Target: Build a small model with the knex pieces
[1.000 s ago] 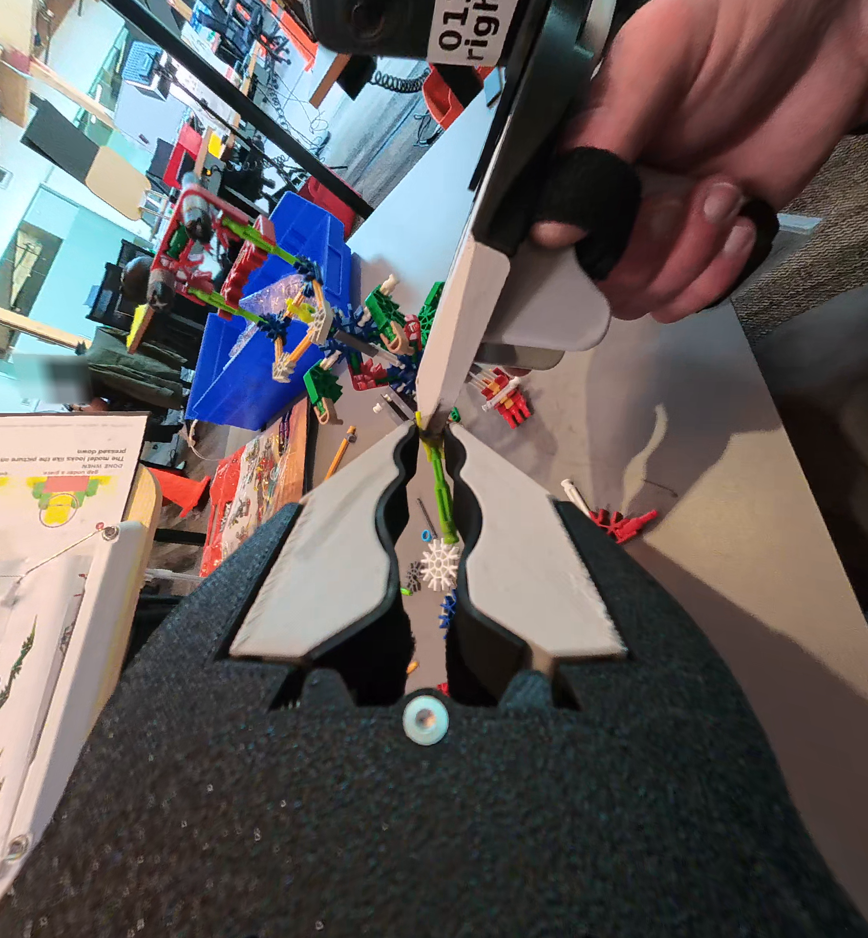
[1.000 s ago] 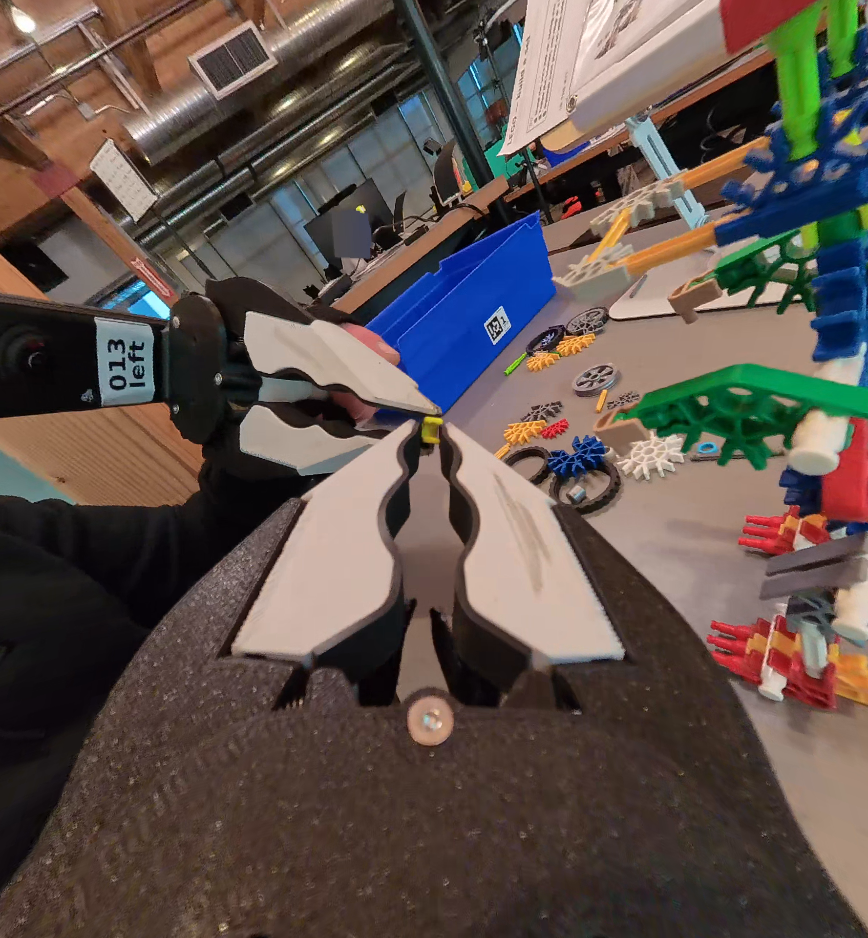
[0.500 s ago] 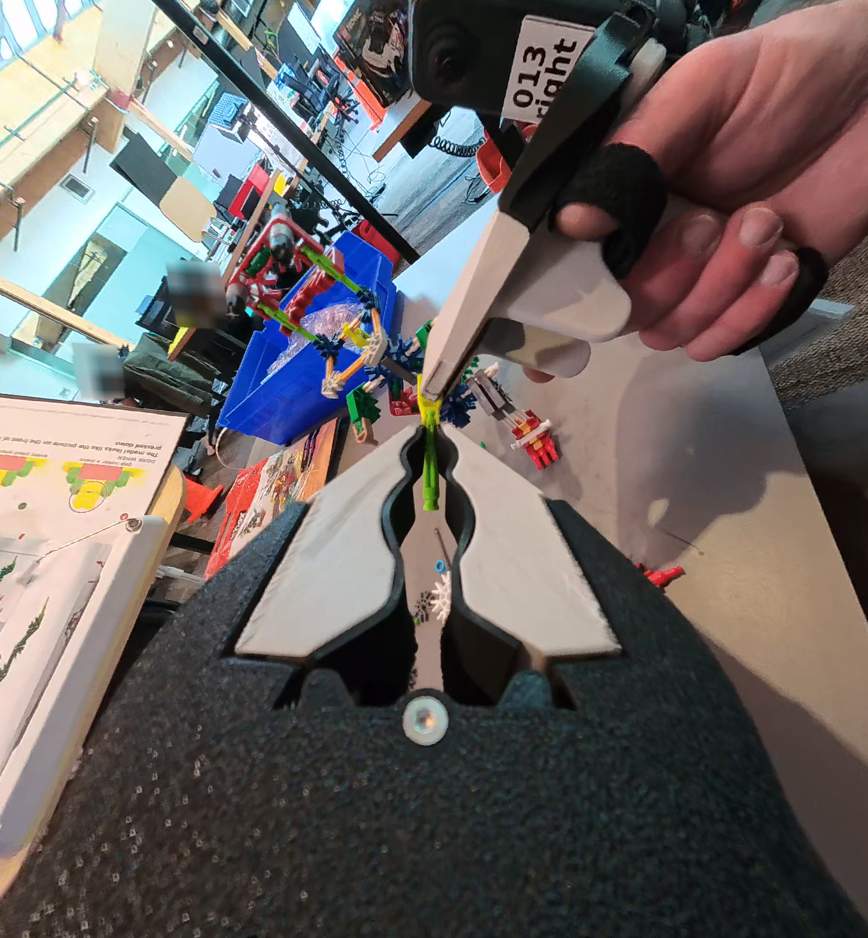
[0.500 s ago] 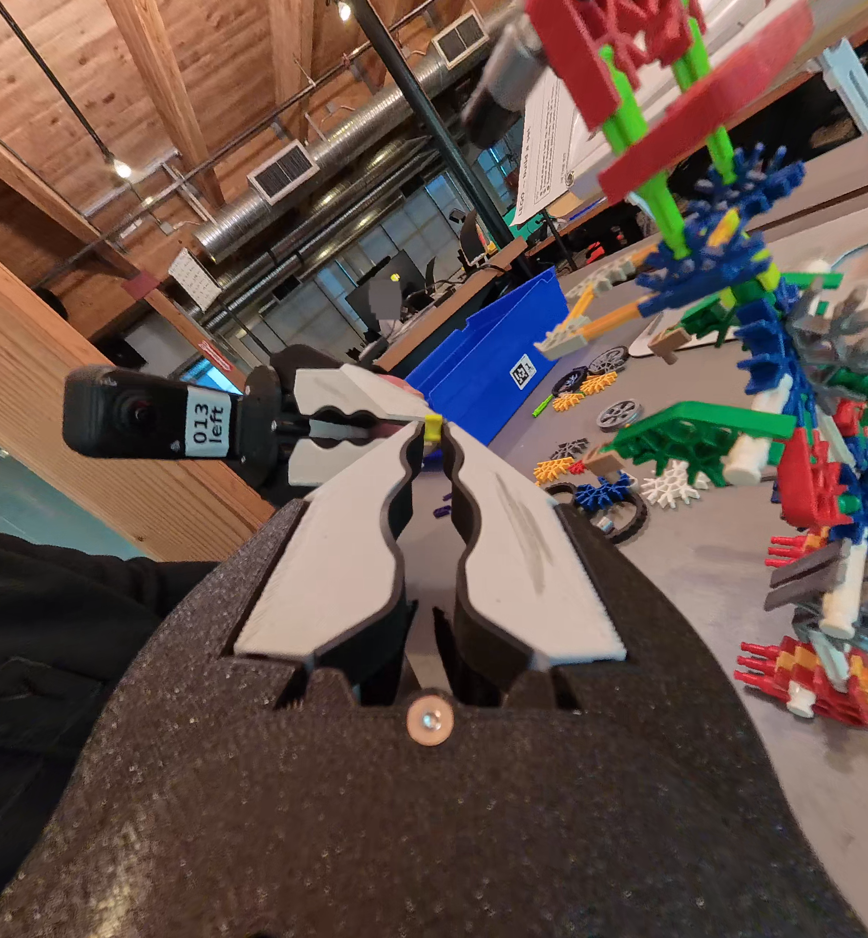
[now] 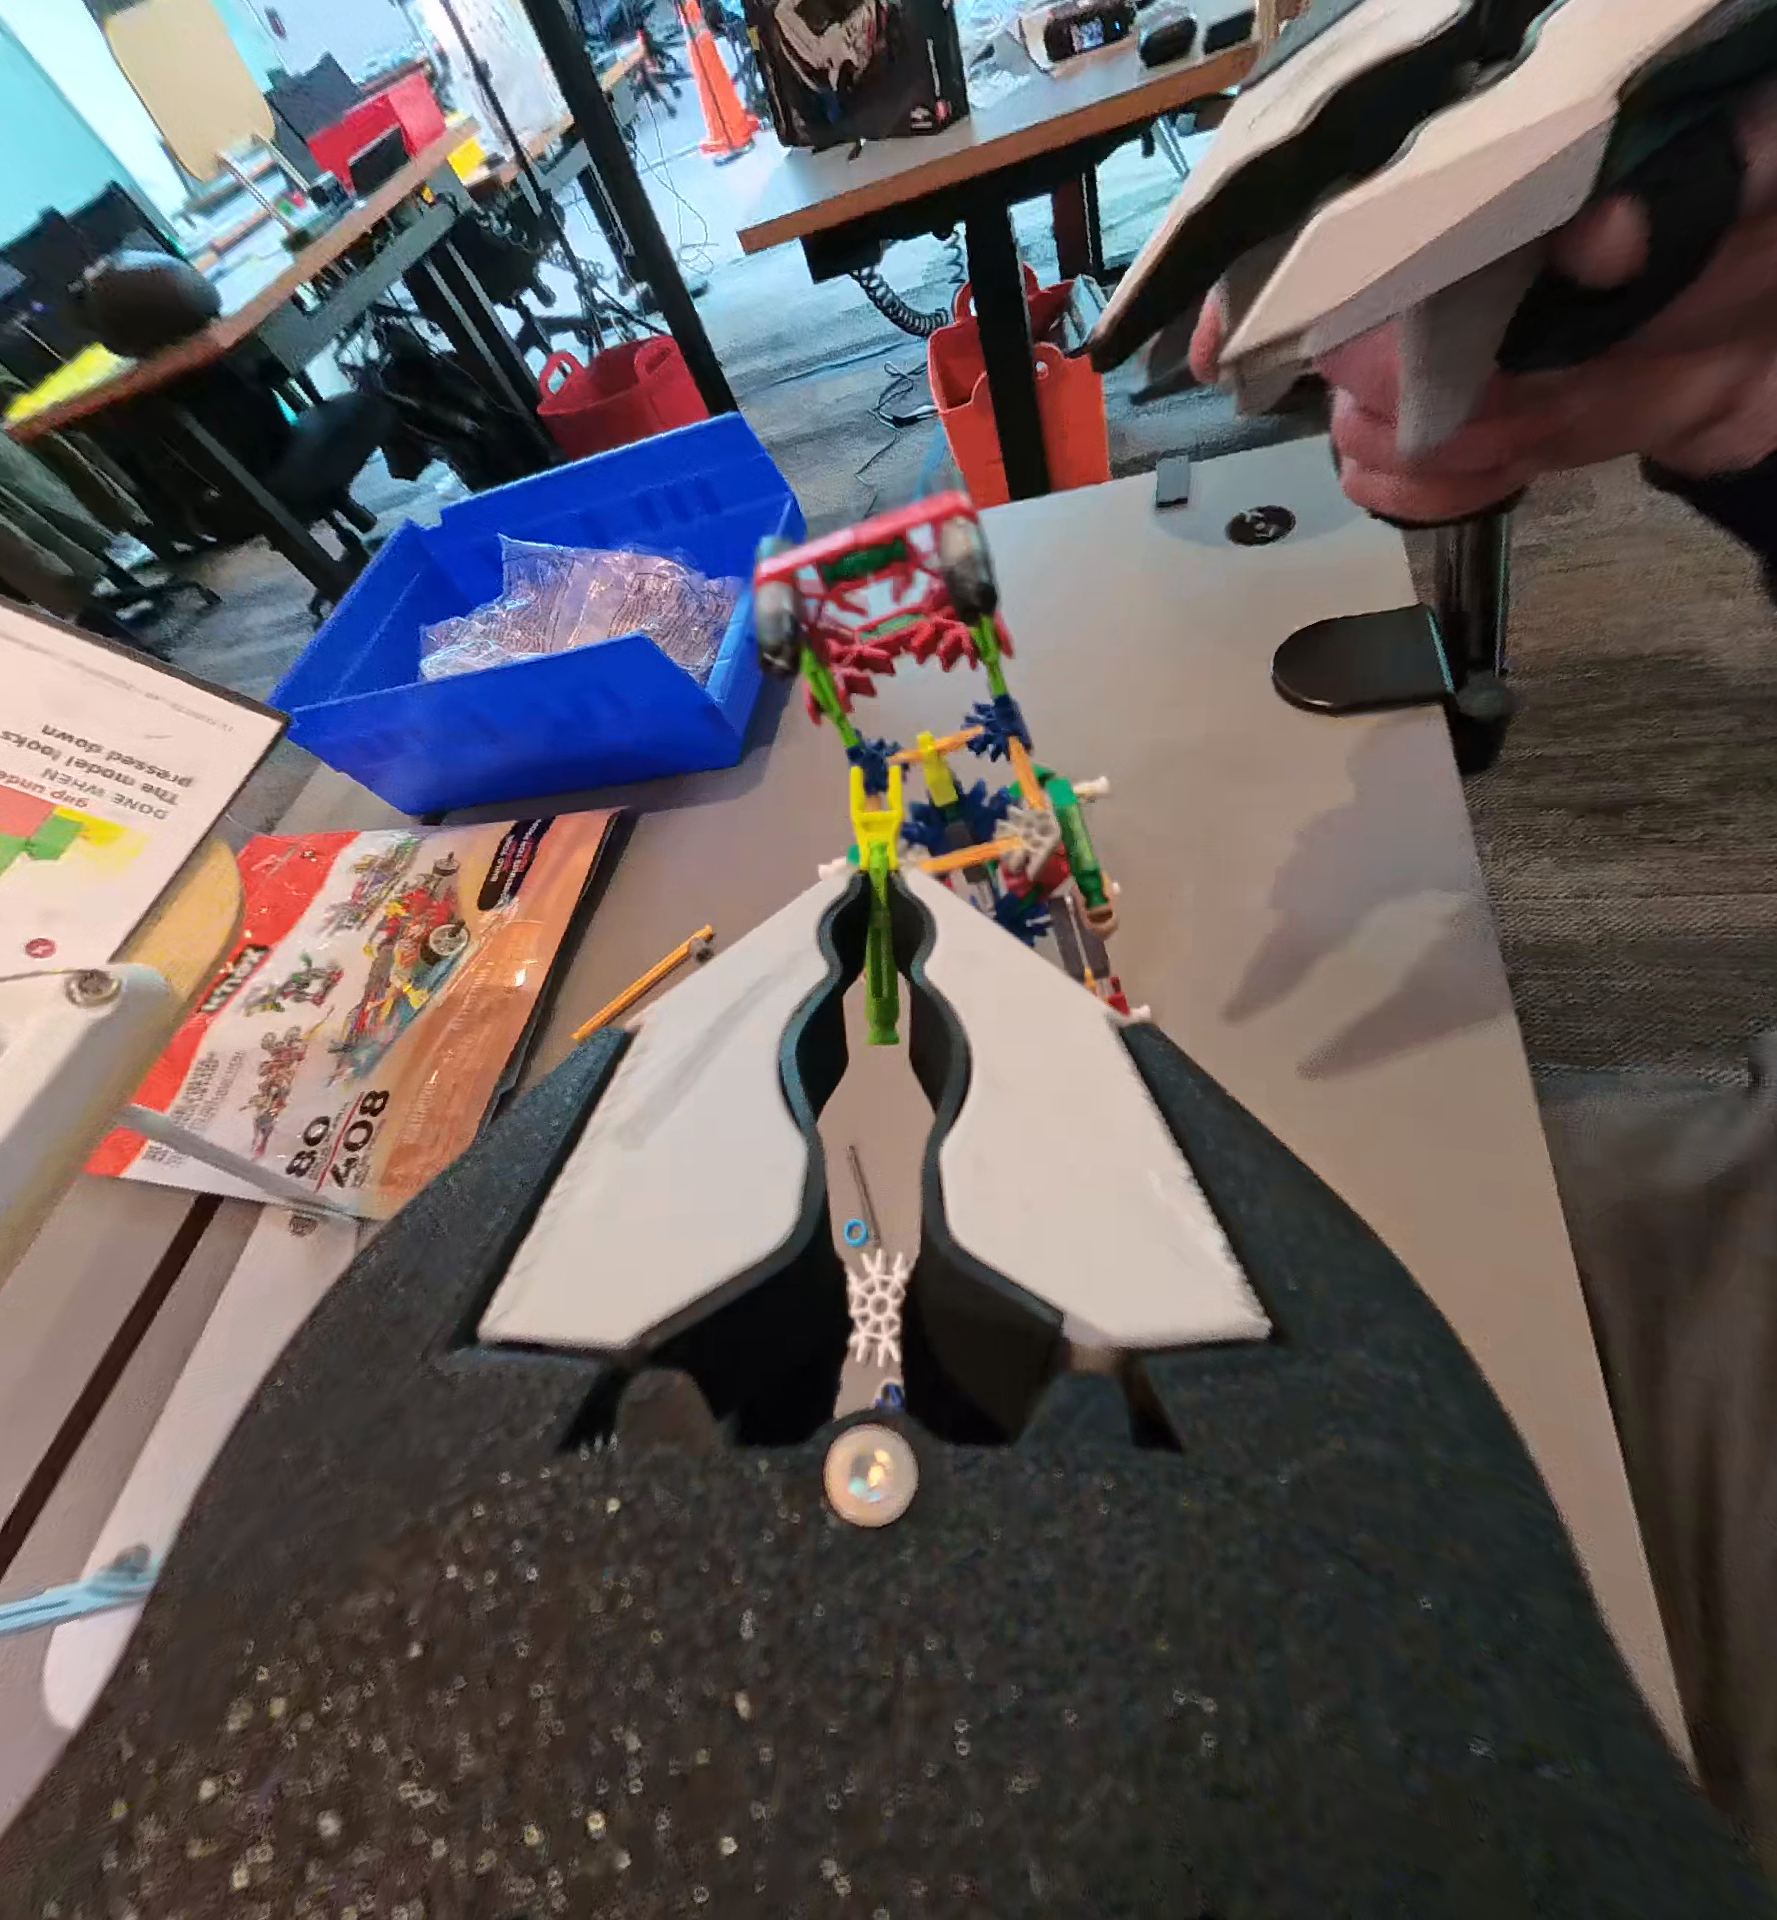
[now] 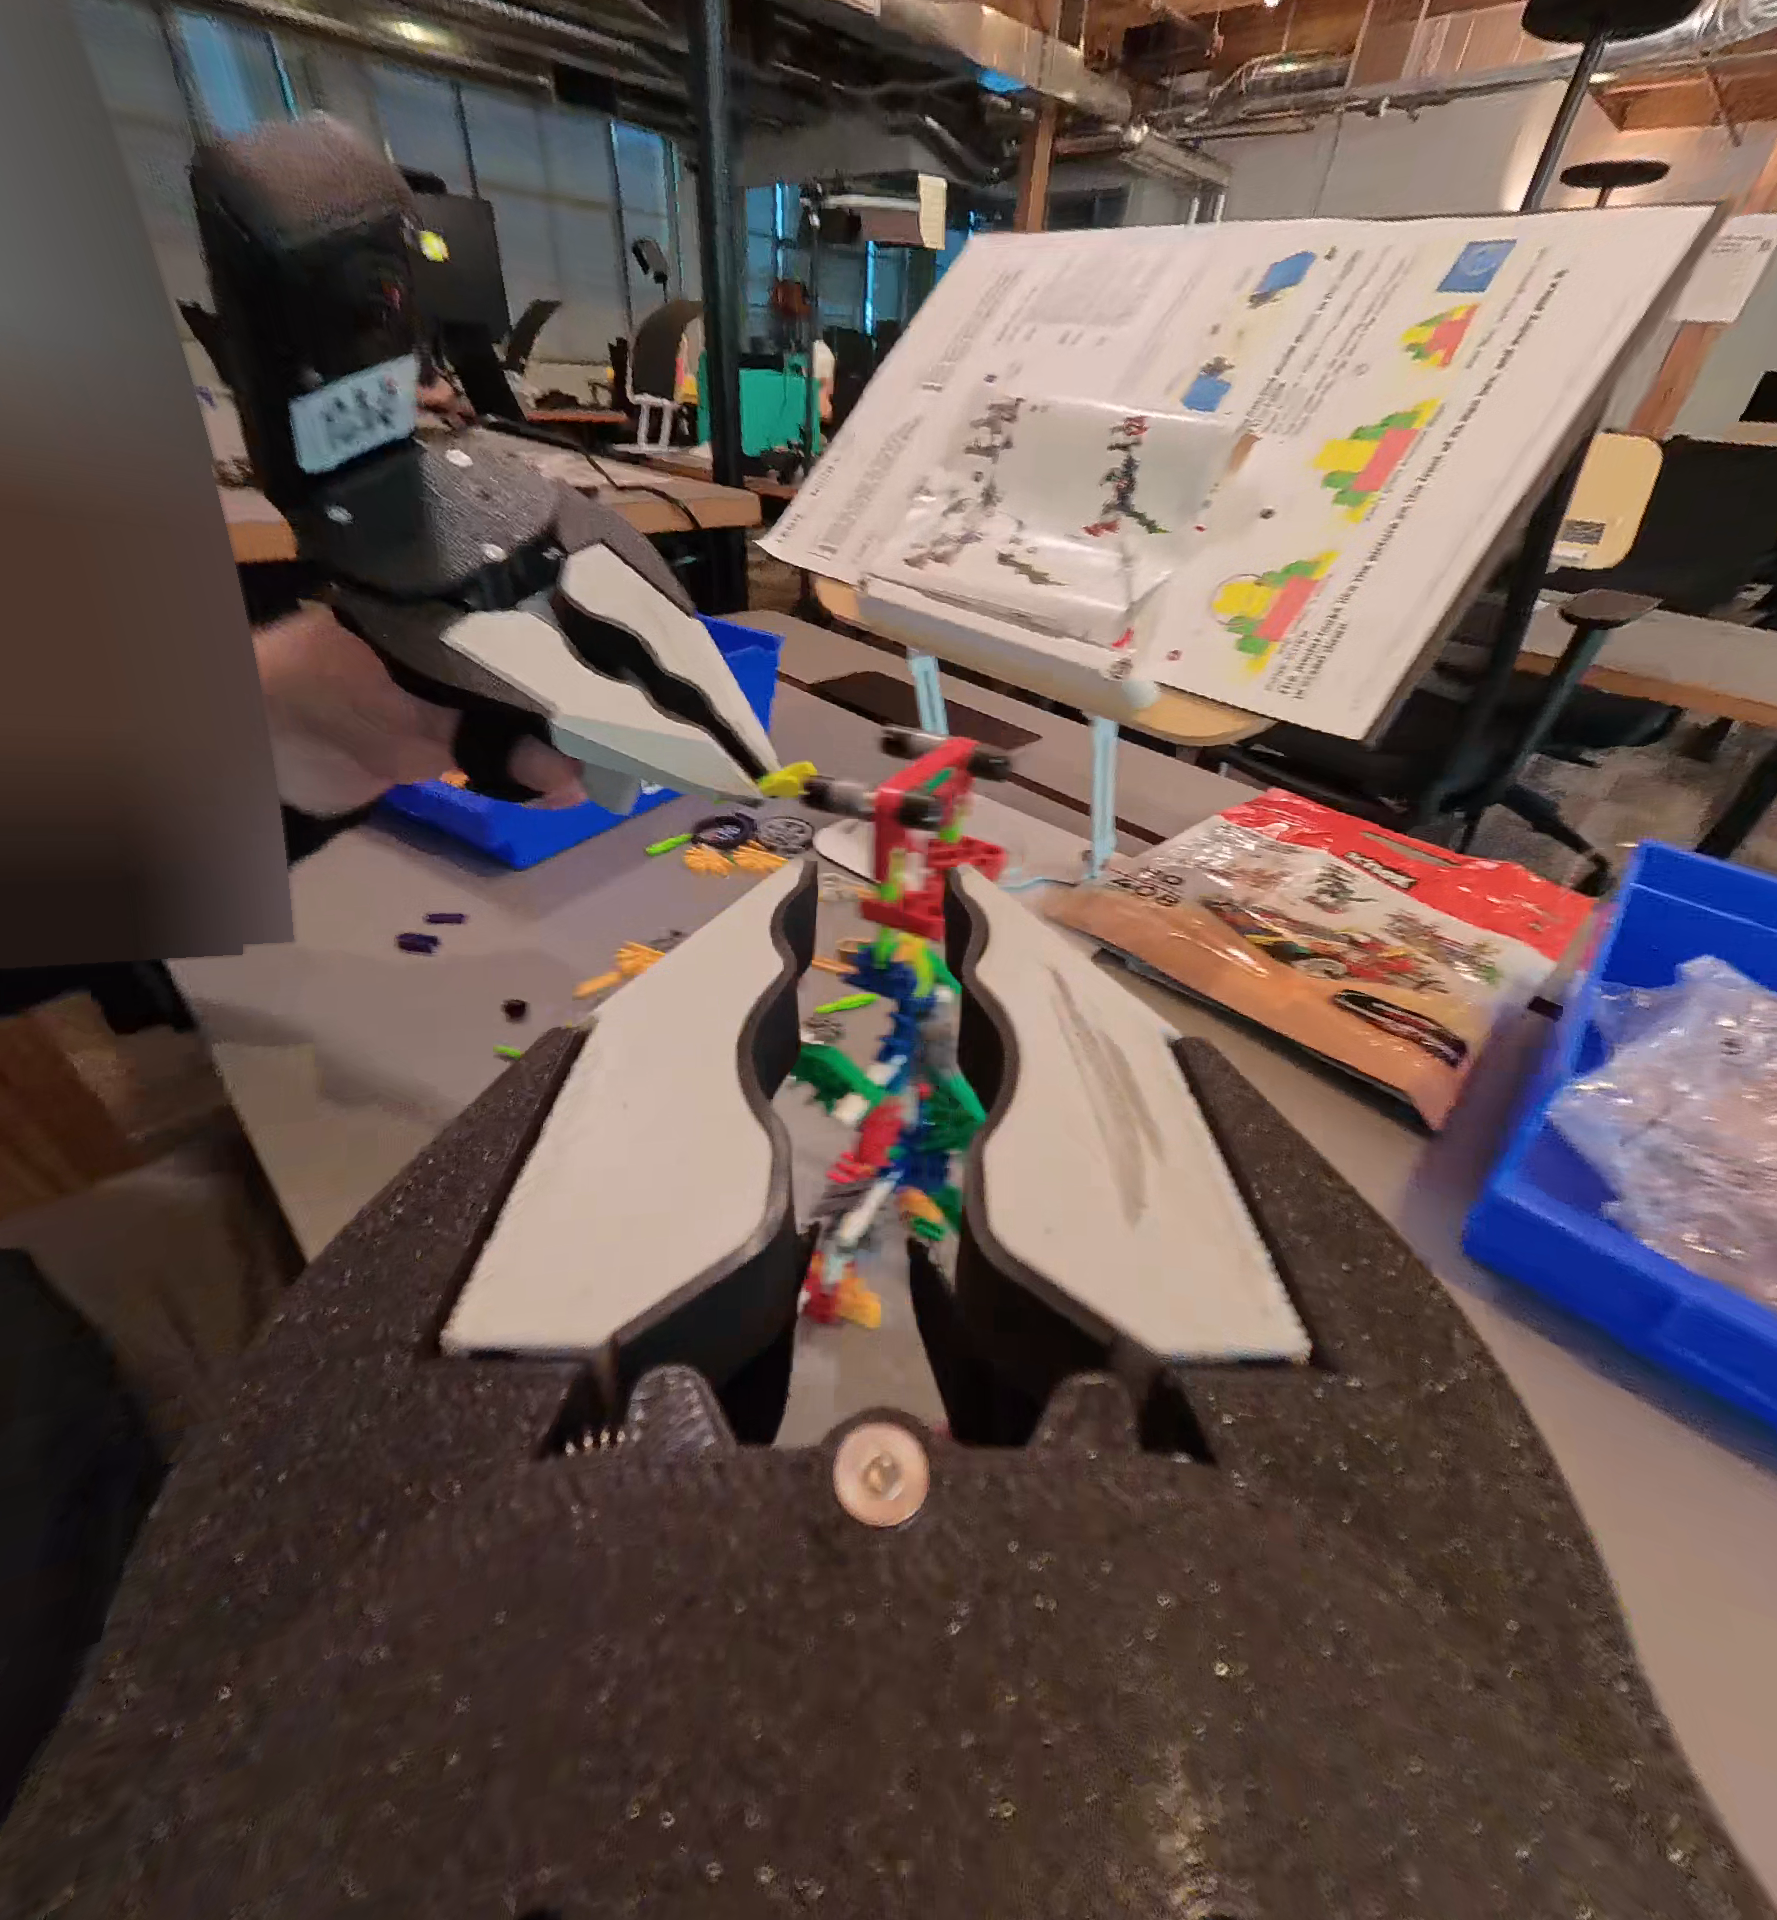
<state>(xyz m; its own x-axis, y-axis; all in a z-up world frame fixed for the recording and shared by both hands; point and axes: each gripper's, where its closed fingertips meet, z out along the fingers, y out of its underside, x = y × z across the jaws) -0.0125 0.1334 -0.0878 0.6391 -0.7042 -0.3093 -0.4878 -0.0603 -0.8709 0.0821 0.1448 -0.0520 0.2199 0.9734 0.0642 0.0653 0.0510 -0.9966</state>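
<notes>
Right gripper (image 6: 882,894) has let go and backed off, fingers apart and empty. Left gripper (image 5: 879,883) clamps green rod (image 5: 879,966) with yellow clip (image 5: 877,831), near model (image 5: 967,769). Thin pinch; rod could twist out.

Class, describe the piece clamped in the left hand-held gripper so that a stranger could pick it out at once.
Find the grey table with the blue bin and the colourful rod-and-connector model. In front of that model, the left hand-held gripper is shut on a green rod with a yellow clip. Unlike its neighbours, it is held off the table.
</notes>
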